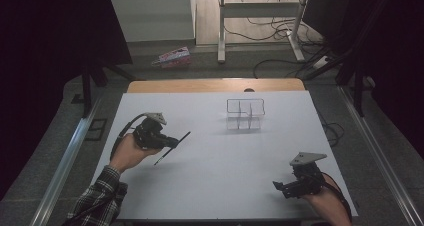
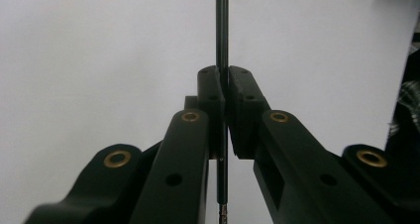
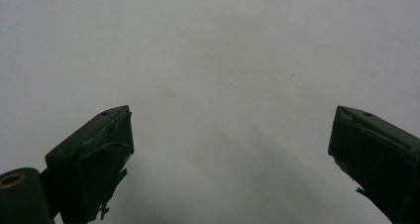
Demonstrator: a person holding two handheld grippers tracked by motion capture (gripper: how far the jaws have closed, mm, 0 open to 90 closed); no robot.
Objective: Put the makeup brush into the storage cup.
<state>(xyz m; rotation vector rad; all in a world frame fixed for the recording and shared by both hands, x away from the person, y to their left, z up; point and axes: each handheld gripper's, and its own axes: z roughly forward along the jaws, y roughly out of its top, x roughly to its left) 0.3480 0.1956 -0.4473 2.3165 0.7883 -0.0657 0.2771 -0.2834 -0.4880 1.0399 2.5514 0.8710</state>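
Observation:
A thin black pen (image 1: 176, 144) is clamped in my left gripper (image 1: 173, 142), which hovers over the left half of the white table (image 1: 215, 186). In the left gripper view the pen (image 2: 222, 30) runs straight up between the two pressed pads, my left gripper (image 2: 226, 83) shut on it. A clear plastic organizer (image 1: 245, 114) with several compartments stands toward the back, right of centre. My right gripper (image 1: 278, 187) rests near the front right edge. Its jaws stand wide apart over bare table, and nothing lies inside my right gripper (image 3: 230, 135) in the right gripper view.
A wooden strip (image 1: 215, 85) borders the table's far edge. Beyond it on the floor lie a pink box (image 1: 172, 56), cables and a metal stand's legs (image 1: 260, 31). Dark curtains flank both sides.

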